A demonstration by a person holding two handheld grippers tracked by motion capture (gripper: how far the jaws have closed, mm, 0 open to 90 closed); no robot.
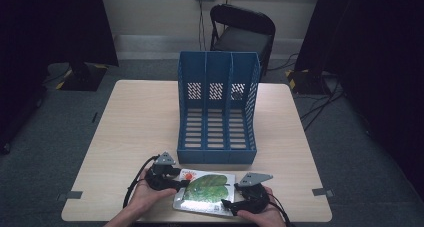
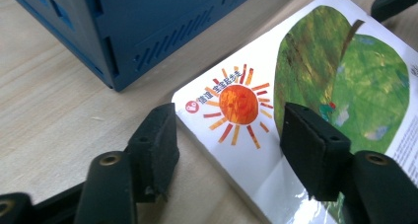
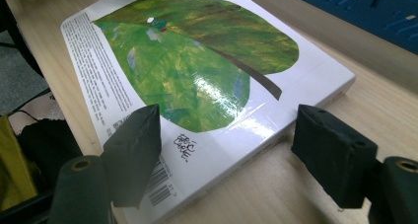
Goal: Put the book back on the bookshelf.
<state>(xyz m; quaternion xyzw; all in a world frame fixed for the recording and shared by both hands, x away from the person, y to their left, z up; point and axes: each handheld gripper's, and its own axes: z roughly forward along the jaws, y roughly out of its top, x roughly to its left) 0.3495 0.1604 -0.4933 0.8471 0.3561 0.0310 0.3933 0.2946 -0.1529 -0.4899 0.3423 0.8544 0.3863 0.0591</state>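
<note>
A picture book (image 1: 206, 191) lay flat on the near edge of the wooden table (image 1: 135, 132), its back cover up, showing a large green leaf, an orange sun at its far left corner and a barcode by its near right corner; it sat just near of the blue three-slot file rack (image 1: 218, 107), which stood upright at the middle of the table with its open front facing the person. The left gripper (image 1: 170, 179) was at the book's left end; in the left gripper view its jaws stood apart, one pad (image 2: 156, 145) on the bare wood just left of the book's edge, the other pad (image 2: 313, 150) over the cover beside the sun, neither pressing on the book. The right gripper (image 1: 239, 199) was at the book's near right corner; in the right gripper view its jaws were likewise spread, one pad (image 3: 133, 150) over the cover near the barcode, the other (image 3: 332, 152) above the wood just off the book's edge, nothing pinched between them. A person's hand held each gripper from the near side; a dark folding chair (image 1: 243, 29) stood beyond the table on the grey carpet.
</note>
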